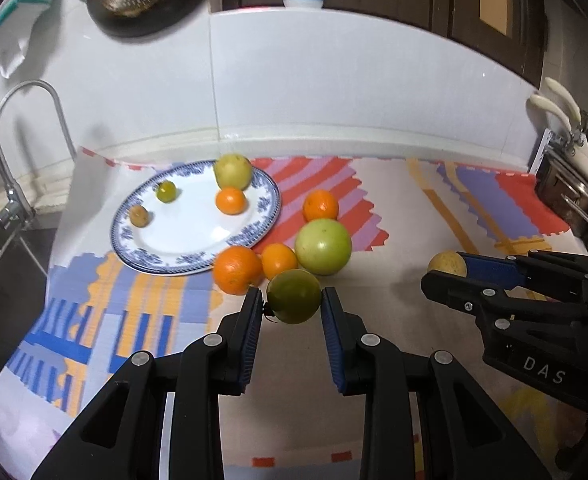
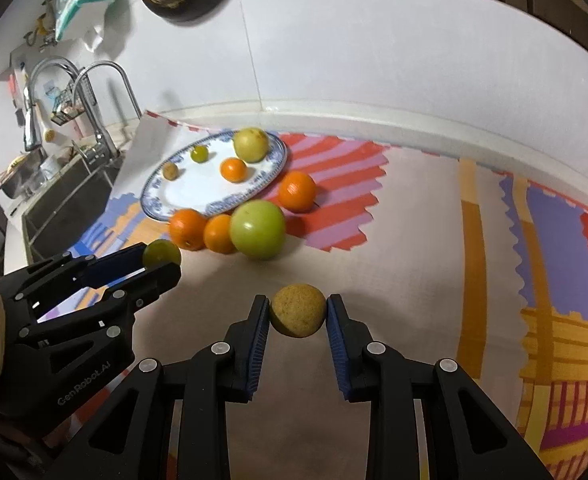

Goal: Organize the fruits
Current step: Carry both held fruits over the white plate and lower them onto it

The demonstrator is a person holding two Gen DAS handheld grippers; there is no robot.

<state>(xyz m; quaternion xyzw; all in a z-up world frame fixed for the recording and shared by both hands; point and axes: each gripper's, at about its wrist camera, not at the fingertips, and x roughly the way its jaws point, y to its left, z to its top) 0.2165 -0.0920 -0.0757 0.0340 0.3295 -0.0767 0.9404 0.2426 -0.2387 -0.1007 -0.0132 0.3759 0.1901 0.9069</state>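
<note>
My left gripper (image 1: 292,300) is shut on a dark green round fruit (image 1: 294,296), held just above the mat; it also shows in the right wrist view (image 2: 161,254). My right gripper (image 2: 297,312) is shut on a yellow-brown round fruit (image 2: 297,310), seen from the left wrist view too (image 1: 445,264). A blue-rimmed white plate (image 1: 190,236) holds a yellow-green apple (image 1: 232,171), a small orange (image 1: 230,201) and two small fruits. Beside the plate lie three oranges (image 1: 237,270) and a large green apple (image 1: 323,246).
A colourful patterned mat (image 1: 473,200) covers the counter. A sink with faucets (image 2: 94,92) is at the left. A white tiled wall runs behind. A knife rack (image 1: 565,168) stands at the far right.
</note>
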